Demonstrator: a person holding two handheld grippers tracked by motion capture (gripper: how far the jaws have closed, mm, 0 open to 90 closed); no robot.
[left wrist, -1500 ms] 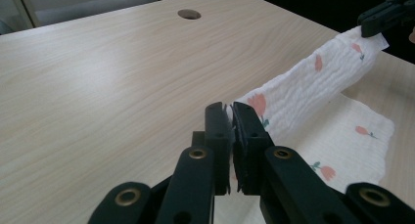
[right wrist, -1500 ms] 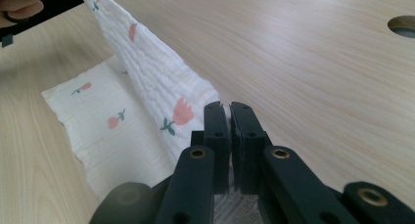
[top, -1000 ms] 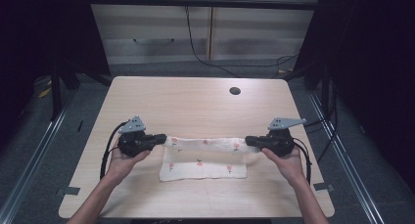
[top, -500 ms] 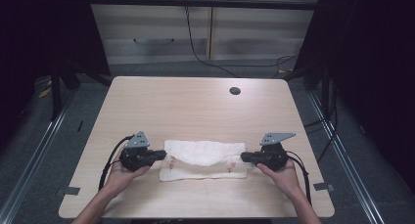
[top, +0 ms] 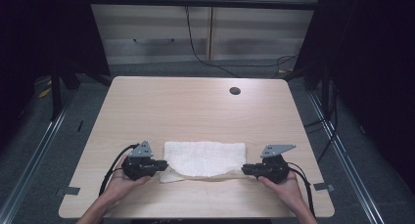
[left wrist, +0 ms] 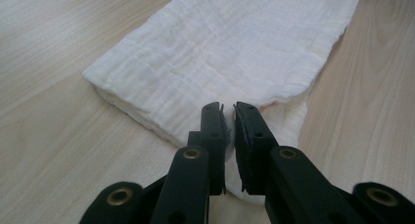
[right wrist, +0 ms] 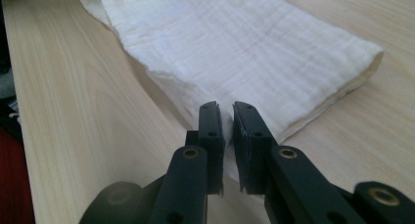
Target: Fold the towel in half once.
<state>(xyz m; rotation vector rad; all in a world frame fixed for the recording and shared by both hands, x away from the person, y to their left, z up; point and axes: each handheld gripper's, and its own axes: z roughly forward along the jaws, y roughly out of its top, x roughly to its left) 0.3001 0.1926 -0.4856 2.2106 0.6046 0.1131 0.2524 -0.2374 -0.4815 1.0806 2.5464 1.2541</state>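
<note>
One cloth (top: 204, 158), two claws (top: 163, 164) (top: 243, 169)

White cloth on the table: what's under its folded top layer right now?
Under the white cloth's top layer a lower layer shows, sticking out along the near edge and at both corners by the tools. Under that lies the table. Anything between the layers is covered.

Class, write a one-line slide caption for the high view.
Two hand-held black grippers, left gripper and right gripper, sit at opposite ends of a folded white cloth on a light wooden table.

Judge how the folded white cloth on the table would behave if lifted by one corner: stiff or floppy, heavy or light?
Probably floppy: the white cloth lies in soft folded layers with a wavy, uneven edge. Likely light, since its crinkled weave looks thin. It would probably unfold and drape rather than hold its shape.
</note>
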